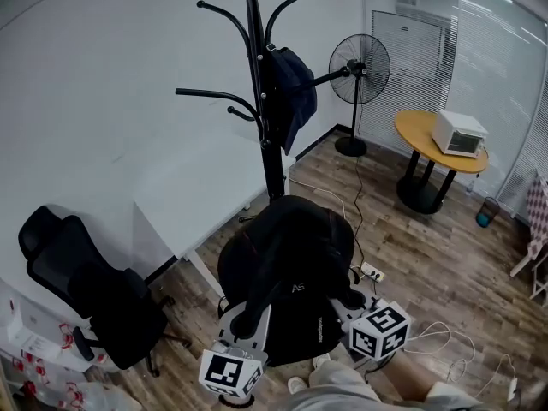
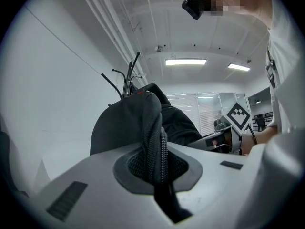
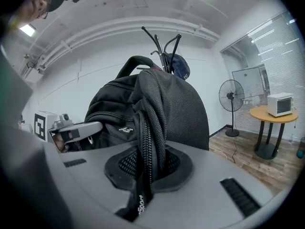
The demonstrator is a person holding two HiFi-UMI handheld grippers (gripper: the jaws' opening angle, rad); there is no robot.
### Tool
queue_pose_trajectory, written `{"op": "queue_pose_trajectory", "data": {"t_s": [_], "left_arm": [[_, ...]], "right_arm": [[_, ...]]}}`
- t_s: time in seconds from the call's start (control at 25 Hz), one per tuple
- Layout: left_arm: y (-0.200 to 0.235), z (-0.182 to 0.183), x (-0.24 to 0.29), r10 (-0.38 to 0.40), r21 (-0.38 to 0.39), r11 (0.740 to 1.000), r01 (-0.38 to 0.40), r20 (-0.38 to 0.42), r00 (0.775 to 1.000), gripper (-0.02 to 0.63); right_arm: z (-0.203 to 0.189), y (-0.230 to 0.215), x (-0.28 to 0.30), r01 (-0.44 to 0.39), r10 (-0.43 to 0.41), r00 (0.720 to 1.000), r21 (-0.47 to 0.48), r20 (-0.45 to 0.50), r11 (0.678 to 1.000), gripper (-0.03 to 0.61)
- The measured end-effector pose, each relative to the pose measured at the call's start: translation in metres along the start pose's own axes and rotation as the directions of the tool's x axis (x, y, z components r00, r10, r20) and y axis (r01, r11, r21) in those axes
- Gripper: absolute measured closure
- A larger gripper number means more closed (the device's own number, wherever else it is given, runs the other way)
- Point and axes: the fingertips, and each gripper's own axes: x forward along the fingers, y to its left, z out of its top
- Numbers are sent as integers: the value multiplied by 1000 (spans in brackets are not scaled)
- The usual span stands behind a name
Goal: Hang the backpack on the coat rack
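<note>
A black backpack (image 1: 287,264) hangs in the air between my two grippers, in front of the black coat rack (image 1: 257,75). My left gripper (image 1: 247,322) is shut on one shoulder strap (image 2: 153,142), which runs up from between its jaws to the bag. My right gripper (image 1: 353,301) is shut on the other strap (image 3: 147,151). The backpack (image 3: 143,109) fills the middle of the right gripper view, with the coat rack's hooks (image 3: 162,44) rising behind it. A dark blue bag (image 1: 287,88) hangs on the rack.
A white desk (image 1: 205,191) stands left of the rack, a black office chair (image 1: 90,289) at lower left. A standing fan (image 1: 358,71) and a round wooden table (image 1: 432,148) with a white oven (image 1: 458,133) are at the right. Cables and a power strip (image 1: 372,272) lie on the floor.
</note>
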Motion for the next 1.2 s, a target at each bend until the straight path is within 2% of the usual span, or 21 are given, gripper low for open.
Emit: {"op": "queue_pose_trajectory", "data": {"t_s": [0.6, 1.2], "left_arm": [[47, 13, 50, 23, 12, 1000, -23, 7, 1000, 588], [97, 25, 105, 32, -2, 1000, -32, 27, 999, 588]], "right_arm": [[38, -31, 57, -26, 26, 1000, -4, 14, 1000, 546], [77, -62, 110, -17, 17, 999, -8, 28, 1000, 546]]}}
